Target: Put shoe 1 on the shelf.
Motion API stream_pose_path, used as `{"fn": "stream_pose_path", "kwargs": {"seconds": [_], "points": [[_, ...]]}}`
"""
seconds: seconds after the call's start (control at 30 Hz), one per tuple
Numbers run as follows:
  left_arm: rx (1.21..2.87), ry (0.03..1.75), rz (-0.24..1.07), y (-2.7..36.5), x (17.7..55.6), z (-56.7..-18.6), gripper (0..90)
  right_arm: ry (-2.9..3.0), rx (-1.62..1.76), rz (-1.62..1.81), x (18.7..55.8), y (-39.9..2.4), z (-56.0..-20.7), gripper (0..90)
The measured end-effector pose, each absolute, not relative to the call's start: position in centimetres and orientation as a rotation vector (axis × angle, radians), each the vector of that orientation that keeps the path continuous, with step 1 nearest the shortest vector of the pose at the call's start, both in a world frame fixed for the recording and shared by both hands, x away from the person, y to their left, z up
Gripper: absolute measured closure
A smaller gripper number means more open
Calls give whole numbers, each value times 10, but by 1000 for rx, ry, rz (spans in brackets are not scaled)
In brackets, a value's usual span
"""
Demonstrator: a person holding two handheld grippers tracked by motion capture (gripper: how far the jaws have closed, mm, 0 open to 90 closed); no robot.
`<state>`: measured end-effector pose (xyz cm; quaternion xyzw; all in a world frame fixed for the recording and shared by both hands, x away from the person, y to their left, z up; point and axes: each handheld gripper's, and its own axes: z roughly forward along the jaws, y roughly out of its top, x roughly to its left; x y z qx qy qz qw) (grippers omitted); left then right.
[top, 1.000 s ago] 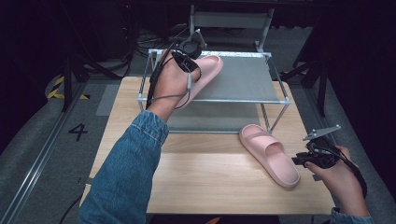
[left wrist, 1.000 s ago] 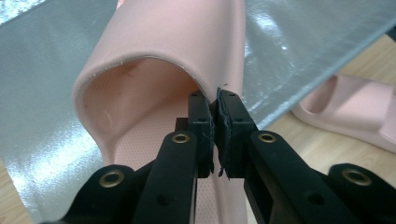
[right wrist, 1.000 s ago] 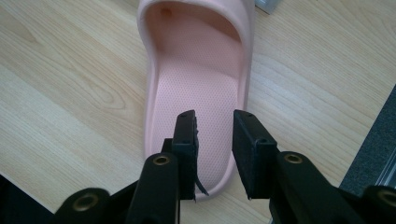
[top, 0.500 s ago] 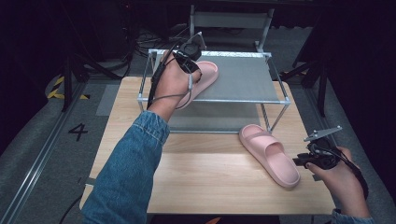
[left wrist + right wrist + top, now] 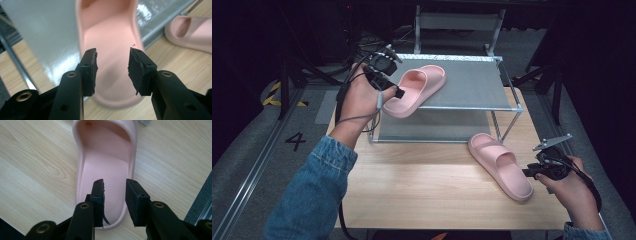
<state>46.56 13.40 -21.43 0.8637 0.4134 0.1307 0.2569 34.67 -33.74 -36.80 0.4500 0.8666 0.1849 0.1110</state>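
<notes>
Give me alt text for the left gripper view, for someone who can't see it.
The left claw has just been opening, its two black jaws apart over the heel of a pink slipper lying on a grey metal shelf, heel end over the front edge. Nothing is pressed between the jaws. A second pink slipper lies on the wooden table at upper right.

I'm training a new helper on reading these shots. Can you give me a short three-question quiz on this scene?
1. True or false: both pink slippers lie on the wooden table.
2. Where does the slipper near the left claw rest? A) on the floor B) on the rack's top shelf C) in a box
3. What does the right claw point at?

Key: 1. False. One slipper is on the shelf. 2. B. 3. The heel of the slipper on the table; its jaws stand apart.
</notes>
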Motion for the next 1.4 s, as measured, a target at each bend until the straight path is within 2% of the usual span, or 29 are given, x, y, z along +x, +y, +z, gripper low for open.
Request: {"fn": "stream_pose_path", "kwargs": {"seconds": [0.3, 0.53, 0.73, 1.0, 1.23, 1.4], "points": [[2357, 1201, 340, 173, 465, -234, 661, 2551, 1313, 534, 348, -334, -368, 693], [2384, 1234, 289, 177, 469, -249, 757, 2557, 1313, 530, 348, -332, -369, 693], [2368, 1196, 232, 178, 466, -255, 843, 2552, 1310, 533, 348, -333, -368, 693], [2368, 1091, 140, 162, 455, -256, 846, 2557, 1312, 526, 348, -332, -369, 692], [2398, 982, 124, 132, 447, -256, 831, 2557, 1310, 522, 349, -333, -370, 691], [2414, 936, 172, 119, 434, -252, 817, 2559, 1305, 521, 349, -331, -370, 690]]}}
